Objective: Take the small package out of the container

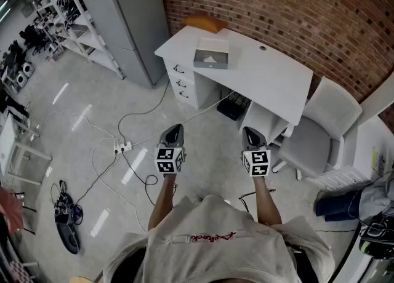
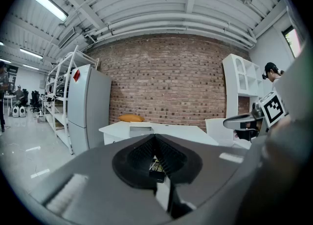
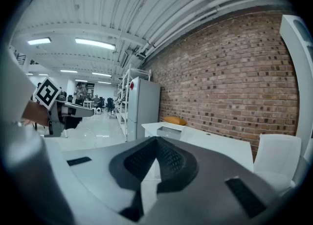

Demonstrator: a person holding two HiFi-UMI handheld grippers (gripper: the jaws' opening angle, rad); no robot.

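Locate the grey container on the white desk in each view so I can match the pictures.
Head view: the grey container is at upper centre, on the left half of the white desk.
Left gripper view: just left of and below centre.
Right gripper view: just right of and below centre.
Shared landmark: the orange cushion on the desk corner behind the container.

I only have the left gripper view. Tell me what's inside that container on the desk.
Observer: The head view shows a pale small package lying in the open grey container.
Operator: Report the right hand-held gripper.
Observer: The right hand-held gripper has its jaws together, with nothing between them.
Operator: Now tell me what lies in the path ahead.
Observer: Loose cables and a power strip lie on the floor in front of the desk.
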